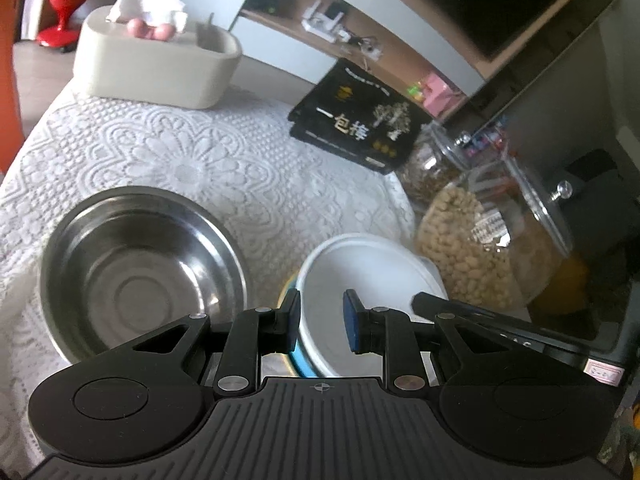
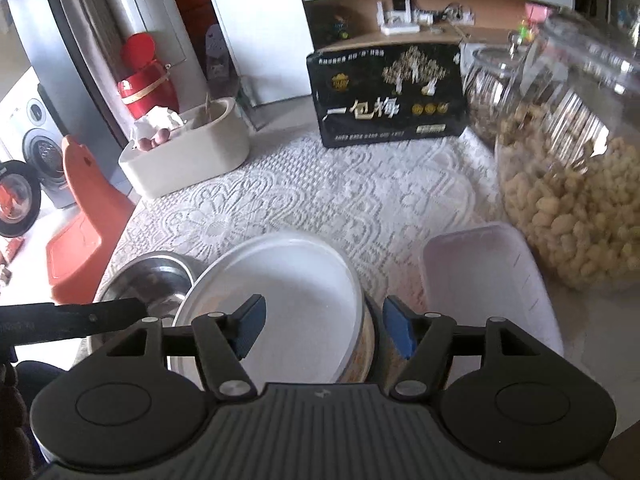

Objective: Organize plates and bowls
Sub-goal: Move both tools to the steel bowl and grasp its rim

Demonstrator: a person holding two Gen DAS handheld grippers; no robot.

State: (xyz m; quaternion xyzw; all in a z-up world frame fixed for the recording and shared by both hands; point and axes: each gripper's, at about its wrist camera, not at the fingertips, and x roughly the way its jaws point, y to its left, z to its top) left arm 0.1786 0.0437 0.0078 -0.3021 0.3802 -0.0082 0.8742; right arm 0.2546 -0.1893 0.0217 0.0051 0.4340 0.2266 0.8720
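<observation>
A white bowl (image 1: 372, 276) sits nested in a blue-rimmed dish (image 1: 297, 357) on the lace tablecloth. My left gripper (image 1: 323, 322) is closed on its near-left rim, one pad outside and one inside. To its left stands an empty steel bowl (image 1: 136, 264). In the right wrist view the white bowl (image 2: 288, 280) lies tilted over a brown patterned bowl (image 2: 366, 354). My right gripper (image 2: 323, 320) straddles that right rim with its pads standing off it, open. The steel bowl (image 2: 152, 280) shows behind the left gripper's black finger (image 2: 100, 314).
A pale rectangular plastic tub (image 2: 492, 280) lies right of the bowls. Glass jars of nuts (image 2: 580, 184) (image 1: 472, 248) crowd the right side. A black packet (image 2: 388, 96) and a cream tissue box (image 1: 156, 64) stand at the back. An orange chair (image 2: 88, 220) is off the table's left edge.
</observation>
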